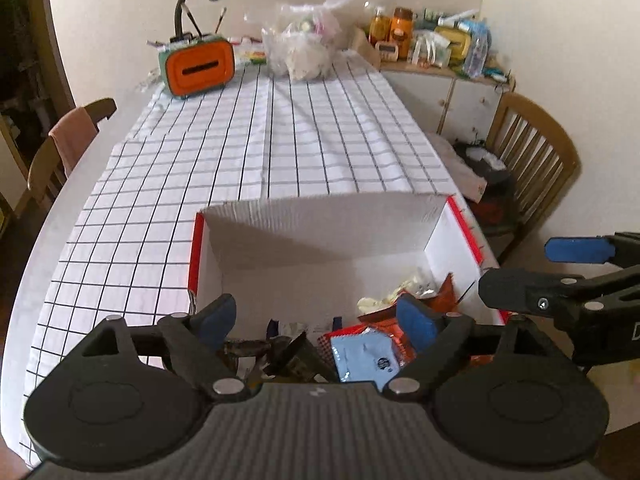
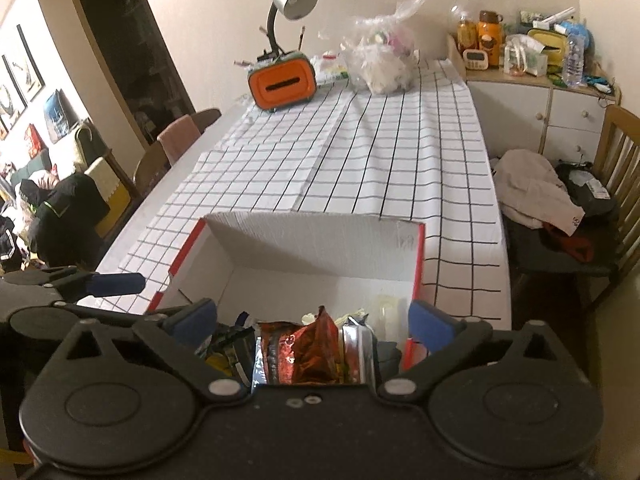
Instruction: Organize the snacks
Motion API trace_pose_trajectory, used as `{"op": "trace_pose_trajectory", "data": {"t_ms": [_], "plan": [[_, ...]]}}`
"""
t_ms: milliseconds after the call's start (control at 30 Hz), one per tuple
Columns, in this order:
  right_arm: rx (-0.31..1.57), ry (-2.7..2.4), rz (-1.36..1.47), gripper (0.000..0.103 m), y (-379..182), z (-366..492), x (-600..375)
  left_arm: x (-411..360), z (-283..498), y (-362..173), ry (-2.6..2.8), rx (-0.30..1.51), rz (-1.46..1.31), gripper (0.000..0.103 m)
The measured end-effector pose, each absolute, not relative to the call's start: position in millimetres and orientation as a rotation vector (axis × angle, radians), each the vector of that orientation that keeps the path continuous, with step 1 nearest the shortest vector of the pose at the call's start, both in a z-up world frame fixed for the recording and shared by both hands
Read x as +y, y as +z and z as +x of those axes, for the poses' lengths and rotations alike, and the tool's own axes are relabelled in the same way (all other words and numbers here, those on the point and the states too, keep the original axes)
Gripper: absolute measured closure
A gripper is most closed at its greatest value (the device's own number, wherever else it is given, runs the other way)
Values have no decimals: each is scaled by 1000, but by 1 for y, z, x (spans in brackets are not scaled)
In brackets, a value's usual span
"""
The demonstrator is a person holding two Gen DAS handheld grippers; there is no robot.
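Over box (image 1: 320, 220): left gripper (image 1: 320, 320), right gripper (image 2: 314, 318) spread wide, empty; snacks (image 2: 312, 352) partly hidden.

A long table (image 2: 400, 168) with a white cloth in black checks is filling the room. Wooden chairs (image 1: 532, 148) are standing at both its sides. A grey desk lamp (image 2: 290, 0) is leaning over the far end. A white cabinet (image 2: 560, 112) is standing against the cream wall (image 2: 224, 0).
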State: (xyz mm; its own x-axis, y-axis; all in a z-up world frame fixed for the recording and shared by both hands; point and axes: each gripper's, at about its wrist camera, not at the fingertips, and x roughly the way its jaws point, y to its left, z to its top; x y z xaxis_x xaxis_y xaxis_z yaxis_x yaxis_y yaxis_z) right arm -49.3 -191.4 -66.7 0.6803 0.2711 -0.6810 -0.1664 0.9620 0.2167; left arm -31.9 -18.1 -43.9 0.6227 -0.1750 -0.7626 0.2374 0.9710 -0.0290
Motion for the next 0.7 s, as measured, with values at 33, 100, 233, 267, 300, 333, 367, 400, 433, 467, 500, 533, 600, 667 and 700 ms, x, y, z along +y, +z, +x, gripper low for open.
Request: {"op": "trace_pose_trajectory", "data": {"t_ms": [33, 100, 233, 267, 300, 333, 367, 400, 433, 467, 500, 533, 600, 667, 700], "plan": [[775, 245, 140, 0, -65, -52, -193, -19, -34, -42, -236, 860, 78, 9], [759, 241, 132, 0, -63, -58, -194, -21, -38, -38, -236, 843, 72, 6], [731, 233, 124, 0, -61, -69, -196, -24, -45, -32, -238, 824, 65, 3], [727, 231, 127, 0, -62, -72, -196, -24, -47, -31, -236, 824, 64, 3], [725, 227, 132, 0, -62, -74, -196, -25, -48, -31, -236, 828, 60, 3], [724, 224, 135, 0, -63, -76, -197, -25, -49, -30, -236, 830, 56, 3], [725, 225, 137, 0, -63, -78, -197, -24, -51, -29, -236, 831, 53, 3], [724, 226, 140, 0, -63, -81, -197, -23, -51, -29, -236, 832, 51, 3], [719, 226, 143, 0, -63, -82, -197, -23, -53, -29, -236, 832, 48, 3], [714, 225, 145, 0, -62, -84, -197, -23, -55, -29, -236, 833, 43, 3], [709, 227, 147, 0, -61, -86, -197, -23, -56, -29, -237, 835, 38, 3], [705, 231, 147, 0, -61, -88, -196, -22, -58, -29, -239, 838, 34, 3], [697, 231, 147, 0, -59, -91, -195, -22, -61, -30, -235, 842, 29, 3], [690, 221, 149, 0, -58, -94, -194, -23, -63, -30, -230, 846, 22, 3], [688, 219, 156, 0, -58, -94, -195, -23, -64, -30, -225, 847, 20, 3]]}}
